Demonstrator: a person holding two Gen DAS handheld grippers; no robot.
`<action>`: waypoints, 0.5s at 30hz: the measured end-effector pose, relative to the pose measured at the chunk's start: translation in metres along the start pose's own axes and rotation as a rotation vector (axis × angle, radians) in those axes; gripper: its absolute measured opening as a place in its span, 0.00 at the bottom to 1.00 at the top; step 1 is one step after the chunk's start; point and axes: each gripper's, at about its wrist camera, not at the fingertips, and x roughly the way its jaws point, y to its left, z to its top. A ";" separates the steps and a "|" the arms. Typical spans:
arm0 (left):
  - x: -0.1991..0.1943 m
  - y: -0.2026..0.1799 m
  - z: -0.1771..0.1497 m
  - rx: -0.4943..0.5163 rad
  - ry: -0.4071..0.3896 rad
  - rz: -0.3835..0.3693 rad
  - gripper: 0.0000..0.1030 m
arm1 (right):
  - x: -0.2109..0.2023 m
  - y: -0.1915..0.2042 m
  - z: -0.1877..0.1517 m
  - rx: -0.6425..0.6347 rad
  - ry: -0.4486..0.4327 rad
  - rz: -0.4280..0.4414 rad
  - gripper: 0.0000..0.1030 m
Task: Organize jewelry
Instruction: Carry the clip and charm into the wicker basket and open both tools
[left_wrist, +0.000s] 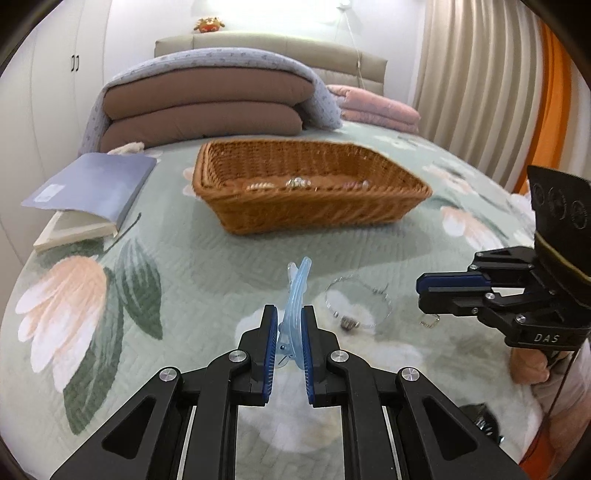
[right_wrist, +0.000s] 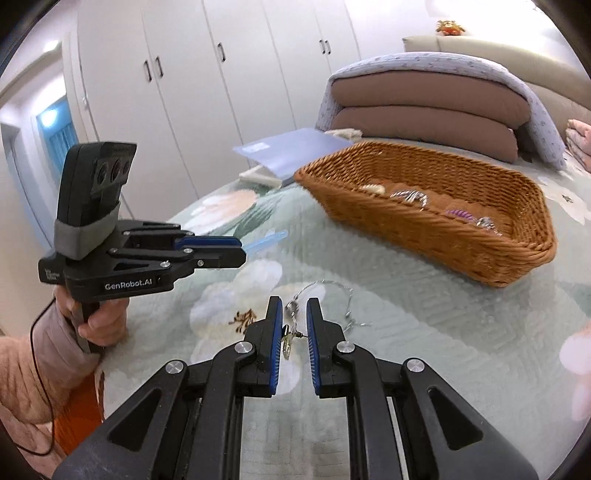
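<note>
My left gripper (left_wrist: 289, 314) is shut on a translucent blue hair clip (left_wrist: 295, 295), held just above the bedspread; its tip also shows in the right wrist view (right_wrist: 267, 238) beyond the left gripper (right_wrist: 236, 251). My right gripper (right_wrist: 294, 306) has its pads a small gap apart around a small gold earring (right_wrist: 287, 339), which touches the left pad. A silver bracelet (left_wrist: 356, 304) lies on the bedspread between the grippers and shows ahead of my right fingers (right_wrist: 332, 295). The wicker basket (left_wrist: 310, 218) beyond holds several jewelry pieces (right_wrist: 410, 195).
A blue book (left_wrist: 92, 184) lies left of the basket on another book. Folded brown quilts (left_wrist: 207, 107) and pink bedding (left_wrist: 376, 107) are stacked behind. The floral bedspread (left_wrist: 166, 277) covers the bed. Wardrobe doors (right_wrist: 184, 74) stand beyond the bed edge.
</note>
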 end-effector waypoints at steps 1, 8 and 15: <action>-0.001 -0.002 0.003 0.004 -0.008 -0.001 0.13 | -0.003 -0.002 0.002 0.010 -0.011 0.005 0.14; -0.012 -0.014 0.043 0.012 -0.098 -0.036 0.13 | -0.032 -0.015 0.030 0.065 -0.119 -0.041 0.14; 0.021 -0.016 0.108 -0.017 -0.125 -0.050 0.13 | -0.033 -0.069 0.082 0.217 -0.173 -0.123 0.14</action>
